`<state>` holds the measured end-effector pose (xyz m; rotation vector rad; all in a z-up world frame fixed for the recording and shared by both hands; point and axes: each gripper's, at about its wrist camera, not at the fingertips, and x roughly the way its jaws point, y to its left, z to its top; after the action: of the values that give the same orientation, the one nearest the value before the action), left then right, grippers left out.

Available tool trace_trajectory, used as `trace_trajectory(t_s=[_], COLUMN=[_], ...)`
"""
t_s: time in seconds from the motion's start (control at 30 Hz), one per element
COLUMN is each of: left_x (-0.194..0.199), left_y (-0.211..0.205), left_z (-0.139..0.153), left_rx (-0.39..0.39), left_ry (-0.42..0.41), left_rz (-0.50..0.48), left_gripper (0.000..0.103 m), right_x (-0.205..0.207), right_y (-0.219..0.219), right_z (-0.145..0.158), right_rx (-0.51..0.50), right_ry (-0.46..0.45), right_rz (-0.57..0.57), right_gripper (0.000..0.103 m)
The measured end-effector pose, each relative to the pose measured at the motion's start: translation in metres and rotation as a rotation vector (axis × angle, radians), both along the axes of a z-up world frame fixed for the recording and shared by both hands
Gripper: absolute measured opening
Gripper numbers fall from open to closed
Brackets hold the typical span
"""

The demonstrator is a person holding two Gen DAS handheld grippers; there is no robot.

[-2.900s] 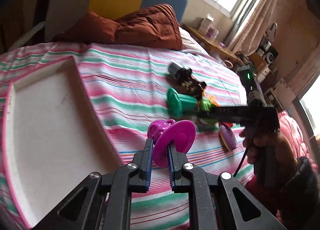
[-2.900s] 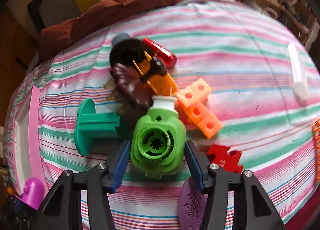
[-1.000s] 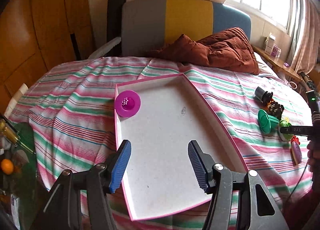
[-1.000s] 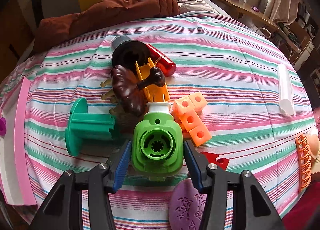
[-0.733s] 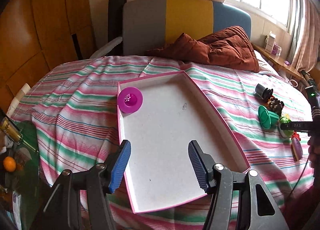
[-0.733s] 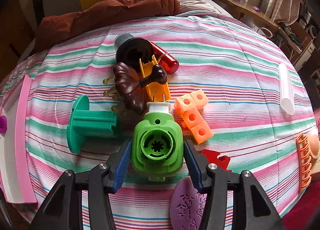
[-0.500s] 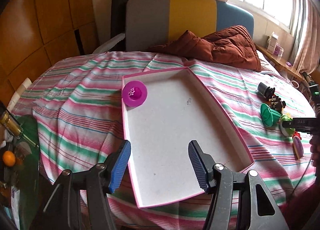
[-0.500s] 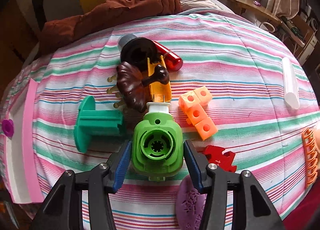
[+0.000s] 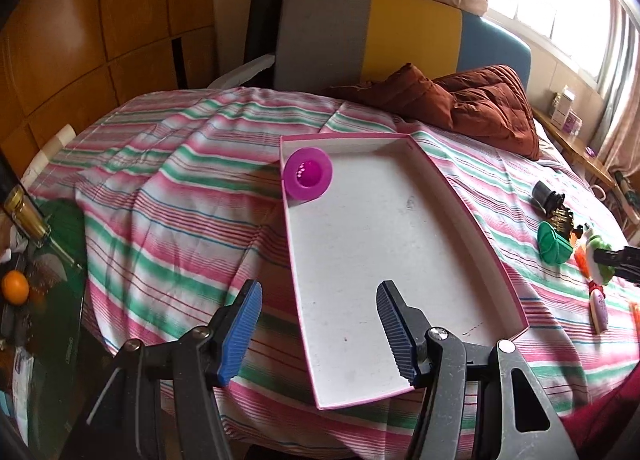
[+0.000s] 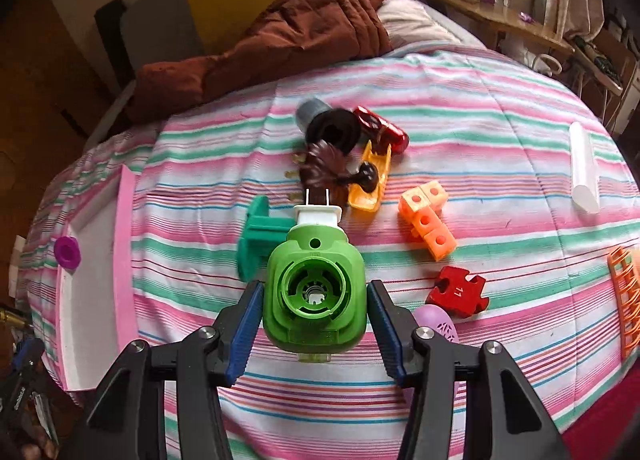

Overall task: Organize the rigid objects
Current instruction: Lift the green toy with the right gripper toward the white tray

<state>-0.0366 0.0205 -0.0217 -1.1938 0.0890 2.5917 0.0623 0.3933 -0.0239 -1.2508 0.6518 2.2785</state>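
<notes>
My right gripper (image 10: 316, 320) is shut on a green plug-in device (image 10: 315, 292) with a white pronged end and holds it above the striped bed. Behind it lie a teal spool (image 10: 260, 236), a brown hair clip (image 10: 328, 172), a yellow piece (image 10: 370, 180), a black cup (image 10: 334, 130), a red car (image 10: 382, 128) and orange cubes (image 10: 428, 220). My left gripper (image 9: 318, 324) is open and empty over the near end of a pink-rimmed white tray (image 9: 400, 252). A purple cup (image 9: 308, 176) sits in the tray's far left corner.
A red puzzle piece (image 10: 458, 292), a purple oval (image 10: 436, 324), an orange comb (image 10: 626, 296) and a white tube (image 10: 584, 168) lie on the bed's right. A brown quilt (image 9: 460, 104) is at the bed's head. A glass table with an orange (image 9: 14, 288) stands left.
My left gripper let go of the purple cup in the tray and drew back, open. My right gripper lifted the green device off the bed, away from the pile.
</notes>
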Motion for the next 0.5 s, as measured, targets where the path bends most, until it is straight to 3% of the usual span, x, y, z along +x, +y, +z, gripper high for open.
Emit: trace_trajectory(t_s=[0.27, 0.5], left_x=[-0.003, -0.004], left_y=[-0.014, -0.029], left_z=[-0.006, -0.006], left_rx=[0.012, 0.016], left_ry=[-0.018, -0.015], left_rz=[0.037, 0.072], left_gripper=[0.061, 0.061], right_x=[-0.037, -0.093], right_y=[-0.075, -0.157], right_z=[0.038, 0.038], right_rx=[0.037, 0.032], right_ry=[0.104, 0.107], right_rz=[0.231, 0.449], right_gripper=[0.053, 0.053])
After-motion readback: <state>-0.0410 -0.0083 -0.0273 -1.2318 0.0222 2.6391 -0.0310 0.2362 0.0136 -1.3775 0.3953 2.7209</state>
